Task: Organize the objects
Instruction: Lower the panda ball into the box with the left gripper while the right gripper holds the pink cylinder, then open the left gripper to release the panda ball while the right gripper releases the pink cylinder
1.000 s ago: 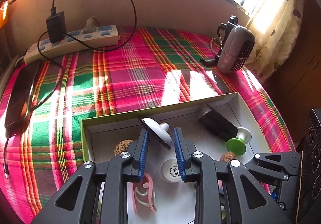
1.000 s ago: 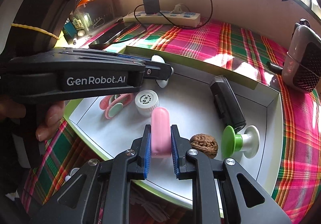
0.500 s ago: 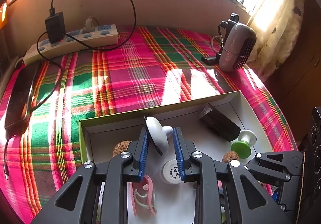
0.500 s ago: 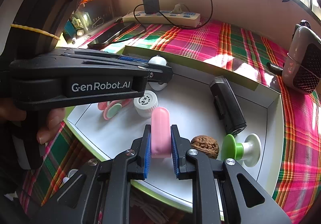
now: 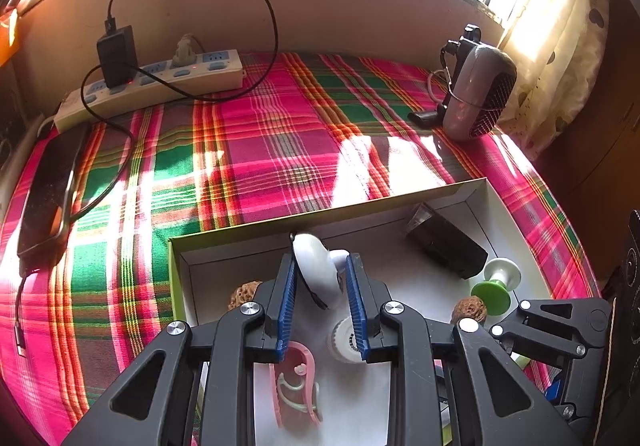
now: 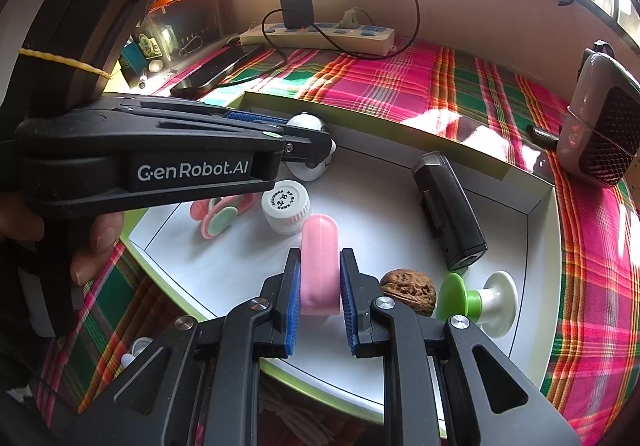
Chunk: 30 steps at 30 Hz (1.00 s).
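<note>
— Where do my two tongs stand right now?

— I have the left tongs (image 5: 320, 278) narrowed onto a white suction-cup piece (image 5: 318, 272), disc against one pad and stem end against the other, held above the far left part of the white box (image 5: 490, 206). My right tongs (image 6: 320, 282) are clamped on a pink capsule (image 6: 320, 262) over the near edge of the same box.

— Which way does the capsule lie?

— Its long axis runs straight out along the fingers, rounded tip pointing toward the white bottle cap (image 6: 286, 206), which sits just beyond it.

— And what decides the next move?

— I judge it is the free floor space: the walnut (image 6: 408, 292) and the green suction cup (image 6: 476, 302) lie just right of the capsule, so the right hand is nearer them, while the pink clip (image 6: 222, 212) is nearer my left.
</note>
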### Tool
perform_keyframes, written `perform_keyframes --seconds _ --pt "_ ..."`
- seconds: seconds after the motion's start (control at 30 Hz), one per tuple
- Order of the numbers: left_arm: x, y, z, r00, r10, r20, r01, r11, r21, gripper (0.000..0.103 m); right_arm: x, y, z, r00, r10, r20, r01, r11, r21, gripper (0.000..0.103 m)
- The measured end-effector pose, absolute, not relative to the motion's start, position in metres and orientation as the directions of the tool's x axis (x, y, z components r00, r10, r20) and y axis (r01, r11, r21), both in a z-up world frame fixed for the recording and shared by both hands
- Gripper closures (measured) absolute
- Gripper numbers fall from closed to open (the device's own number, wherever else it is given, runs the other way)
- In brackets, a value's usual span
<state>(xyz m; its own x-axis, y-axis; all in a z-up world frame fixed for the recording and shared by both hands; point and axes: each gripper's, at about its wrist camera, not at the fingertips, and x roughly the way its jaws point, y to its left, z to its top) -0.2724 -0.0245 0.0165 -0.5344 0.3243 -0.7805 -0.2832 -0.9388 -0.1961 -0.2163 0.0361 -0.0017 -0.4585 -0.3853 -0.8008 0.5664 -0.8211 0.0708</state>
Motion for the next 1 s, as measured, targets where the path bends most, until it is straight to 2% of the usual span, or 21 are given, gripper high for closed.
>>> perform_keyframes --seconds 0.2,0.43,1.0 --pt "-0.2716 -0.0251 0.0167 -0.537 0.321 -0.780 -0.279 -0.940 -0.195 0.080 -0.2169 0.0368 -0.0021 -0.464 -0.381 -0.799 0.558 -0.827 0.071 0.080" --pt "-0.2704 -0.0286 0.0185 -0.546 0.311 -0.778 -0.262 -0.945 -0.195 0.076 -0.2181 0.0386 -0.0022 -0.465 -0.387 -0.796 0.543 -0.835 0.089 0.070" --pt "-0.2643 -0.0326 0.0250 -0.576 0.290 -0.764 -0.248 -0.953 -0.175 0.073 -0.2149 0.0421 0.0004 -0.484 -0.383 -0.787 0.525 -0.847 0.089 0.067"
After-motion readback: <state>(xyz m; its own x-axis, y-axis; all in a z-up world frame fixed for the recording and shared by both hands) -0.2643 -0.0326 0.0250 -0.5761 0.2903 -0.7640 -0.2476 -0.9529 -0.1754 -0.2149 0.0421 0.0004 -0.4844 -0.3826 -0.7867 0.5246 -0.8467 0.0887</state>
